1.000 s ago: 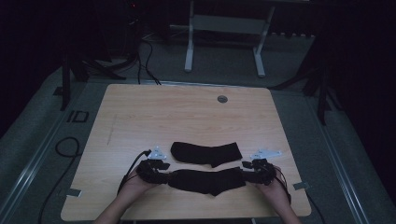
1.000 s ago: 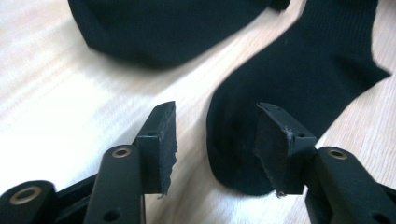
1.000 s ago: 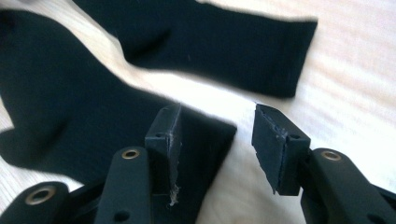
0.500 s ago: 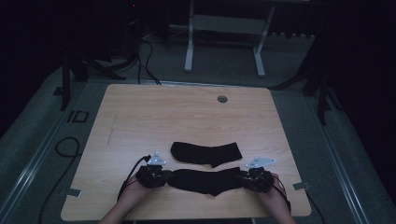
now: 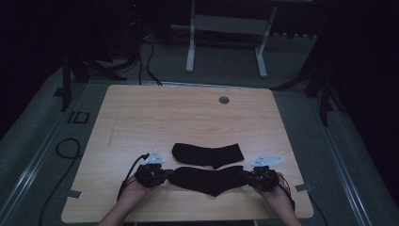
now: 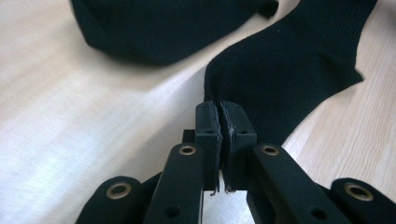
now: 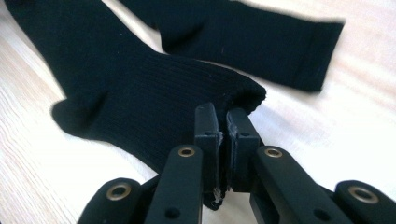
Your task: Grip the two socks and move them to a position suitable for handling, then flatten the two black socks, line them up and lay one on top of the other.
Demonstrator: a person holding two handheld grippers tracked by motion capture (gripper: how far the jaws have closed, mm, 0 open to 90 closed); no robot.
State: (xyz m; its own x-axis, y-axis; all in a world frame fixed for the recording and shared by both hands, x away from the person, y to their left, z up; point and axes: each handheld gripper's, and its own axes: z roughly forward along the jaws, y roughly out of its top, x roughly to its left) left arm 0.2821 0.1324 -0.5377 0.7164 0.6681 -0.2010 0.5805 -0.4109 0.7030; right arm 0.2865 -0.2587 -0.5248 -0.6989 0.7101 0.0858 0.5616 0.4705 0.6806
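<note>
The table is big and mostly bare. Two black socks lie near the person's edge. The far sock rests flat, just beside the near sock, maybe touching it in the middle; the high view is dark, so that is hard to tell.

The near sock is the one being worked on. It lies stretched between both tools.

The L gripper has just been closing, and its jaws now pinch one end of the near sock. The R gripper has just been closing too, and it bites the other end. Each bite looks small, right at the edge of the cloth.

How to do it well, I think:
- Lift both ends together, same speed, so it stays flat.
- Keep it a bit tight, not tugged hard, or a thin bite may slip.
- Raise it clear of the table before moving it over the far sock, so it doesn't drag that one out of place.
- Line up toe w/ toe and cuff w/ cuff, then lower and let go.
</note>
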